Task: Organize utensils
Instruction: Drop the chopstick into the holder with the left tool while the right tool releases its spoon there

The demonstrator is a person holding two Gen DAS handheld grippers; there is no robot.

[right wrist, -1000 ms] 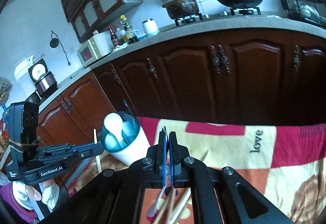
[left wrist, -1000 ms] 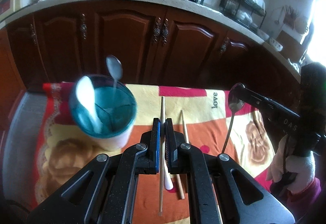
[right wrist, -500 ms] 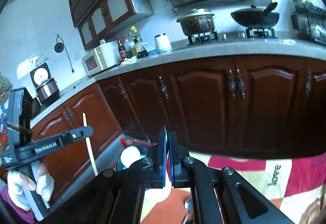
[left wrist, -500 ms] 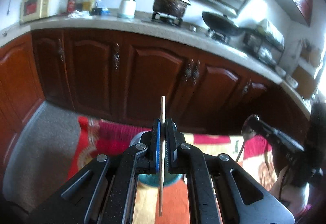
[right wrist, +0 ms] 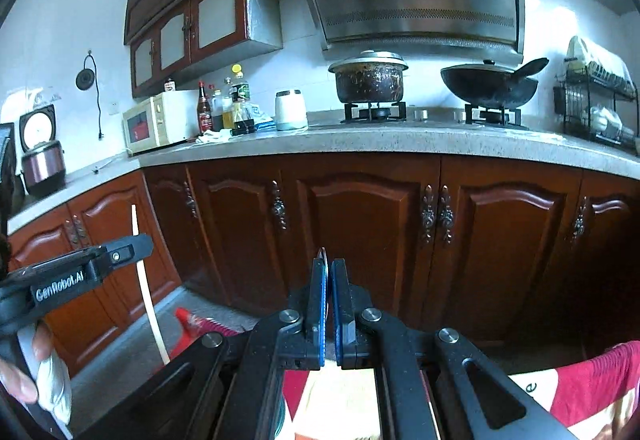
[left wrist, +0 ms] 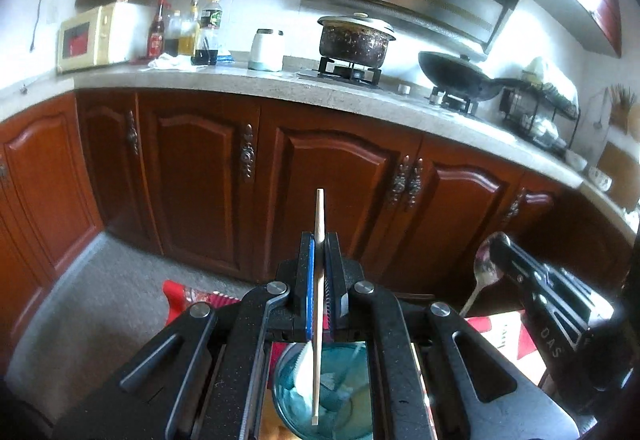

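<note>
The left gripper [left wrist: 319, 240] pinches a thin, pale wooden chopstick [left wrist: 317, 324] that stands almost straight up between its blue pads. The bottom tip of the stick hangs over a round, see-through blue plastic cup [left wrist: 340, 392], which has something white inside. The right gripper [right wrist: 327, 264] is pressed tight on a shiny silver metal spoon [left wrist: 482, 272], holding it near the bowl end with the handle hanging down. Both are up in the air over a red and yellow cloth [right wrist: 576, 384]. Brown wooden cupboards [left wrist: 332, 184] stand behind.
</note>
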